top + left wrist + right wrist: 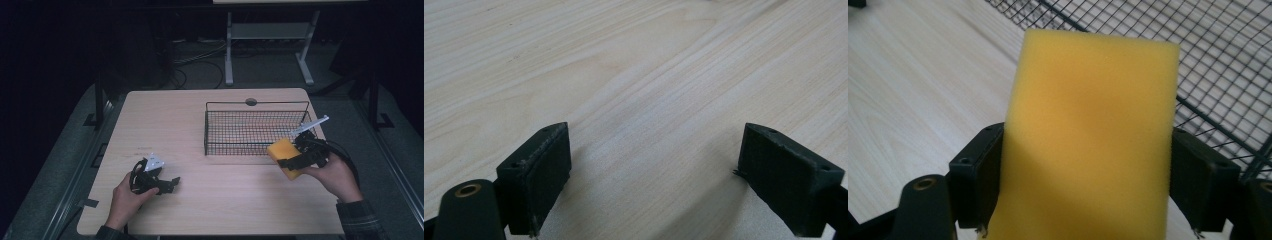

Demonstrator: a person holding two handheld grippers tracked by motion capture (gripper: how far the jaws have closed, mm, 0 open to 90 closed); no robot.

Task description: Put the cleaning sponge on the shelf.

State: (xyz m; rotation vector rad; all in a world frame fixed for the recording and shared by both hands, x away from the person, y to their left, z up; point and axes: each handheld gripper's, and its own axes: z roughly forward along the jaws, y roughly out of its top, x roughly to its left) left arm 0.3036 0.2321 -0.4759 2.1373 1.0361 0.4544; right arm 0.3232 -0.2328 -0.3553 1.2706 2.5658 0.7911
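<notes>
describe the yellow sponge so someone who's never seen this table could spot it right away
Start at the light wooden table and find the black wire basket on its far right part. Just in front of the basket's near right corner, the right claw holds a yellow sponge between its jaws. It is the one bright, soft-looking block among black metal and pale wood.

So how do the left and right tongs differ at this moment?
The left tongs are open with nothing between them; the right tongs are shut on the yellow sponge. The left tongs sit low over bare table; the right tongs are beside the wire basket. Both are black and hand-held.
</notes>
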